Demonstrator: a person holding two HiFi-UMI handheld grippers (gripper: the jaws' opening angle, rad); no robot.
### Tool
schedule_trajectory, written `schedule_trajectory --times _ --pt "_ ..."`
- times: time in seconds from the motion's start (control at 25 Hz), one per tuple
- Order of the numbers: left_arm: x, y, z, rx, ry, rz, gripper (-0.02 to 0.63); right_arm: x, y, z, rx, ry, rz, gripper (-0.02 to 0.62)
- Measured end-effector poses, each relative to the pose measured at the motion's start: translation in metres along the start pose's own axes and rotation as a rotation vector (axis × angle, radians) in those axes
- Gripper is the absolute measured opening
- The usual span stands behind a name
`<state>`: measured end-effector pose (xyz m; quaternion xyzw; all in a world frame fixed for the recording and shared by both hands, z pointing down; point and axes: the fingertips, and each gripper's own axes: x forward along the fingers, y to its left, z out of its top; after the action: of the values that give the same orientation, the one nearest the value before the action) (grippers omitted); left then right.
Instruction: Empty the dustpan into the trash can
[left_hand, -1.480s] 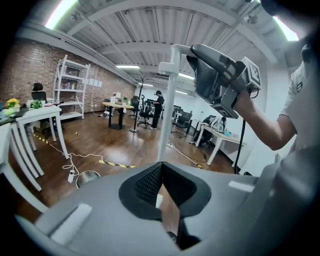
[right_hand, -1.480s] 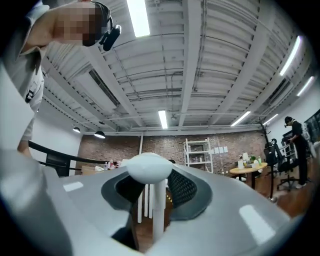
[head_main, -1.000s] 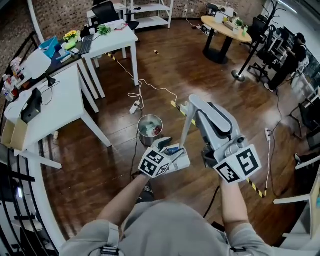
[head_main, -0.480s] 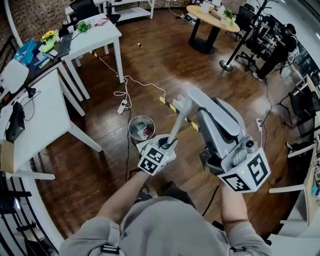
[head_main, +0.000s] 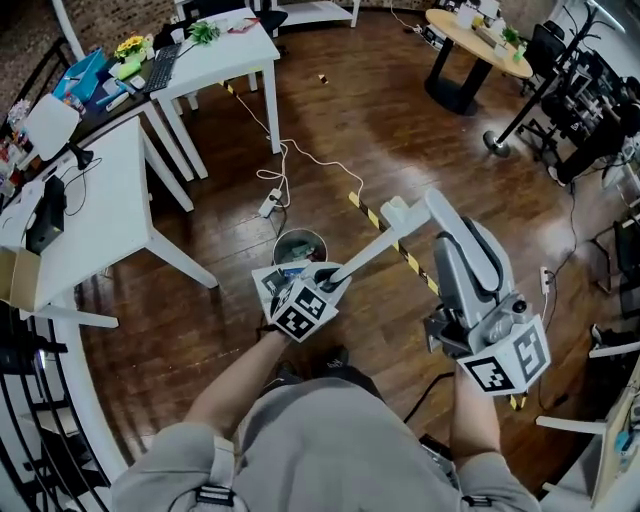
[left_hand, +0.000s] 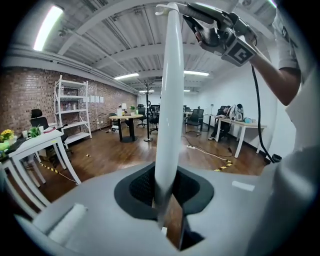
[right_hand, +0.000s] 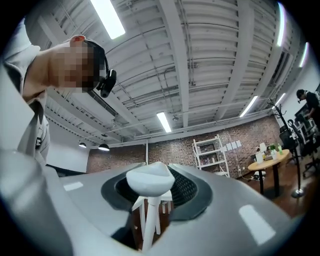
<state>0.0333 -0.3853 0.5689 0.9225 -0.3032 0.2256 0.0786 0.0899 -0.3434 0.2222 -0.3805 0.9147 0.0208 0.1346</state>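
Observation:
A white long-handled dustpan (head_main: 270, 281) hangs just at the near rim of a round metal trash can (head_main: 300, 246) that has litter in it. Its pole (head_main: 365, 252) slants up to the right. My left gripper (head_main: 333, 279) has just been closing and is shut on the lower pole (left_hand: 167, 100), which runs up between its jaws (left_hand: 165, 200). My right gripper (head_main: 401, 216) is shut on the knob (right_hand: 150, 179) at the pole's top end, seen between its jaws (right_hand: 149, 197). The right gripper (left_hand: 220, 34) also shows high in the left gripper view.
White tables (head_main: 100, 200) with clutter stand at the left. A power strip and cable (head_main: 270, 205) lie on the wood floor beyond the can. Striped tape (head_main: 410, 262) crosses the floor under the pole. A round table (head_main: 475, 40) and office chairs are at the far right.
The left gripper, open beside the pole a second ago, has shut on it. The pole now slants lower, and the pan has come up against the can. The right gripper drew back to the right.

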Motion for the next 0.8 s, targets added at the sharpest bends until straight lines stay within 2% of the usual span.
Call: schedule_trajectory --times 0.24,0.44,0.8 --pt "0.046 0.011 -0.012 0.037 0.099 -0.018 0.054 -0.015 -0.063 -0.031 0.085 0.013 -0.069 0.129" --pt "0.077 0.022 -0.023 0.042 0.156 -0.065 0.054 -0.013 -0.11 -0.057 0.129 0.059 -0.166 0.129" --pt "0.111 0.075 -0.018 0.002 0.151 -0.175 0.052 0.055 -0.17 -0.085 0.065 0.16 -0.334 0.127"
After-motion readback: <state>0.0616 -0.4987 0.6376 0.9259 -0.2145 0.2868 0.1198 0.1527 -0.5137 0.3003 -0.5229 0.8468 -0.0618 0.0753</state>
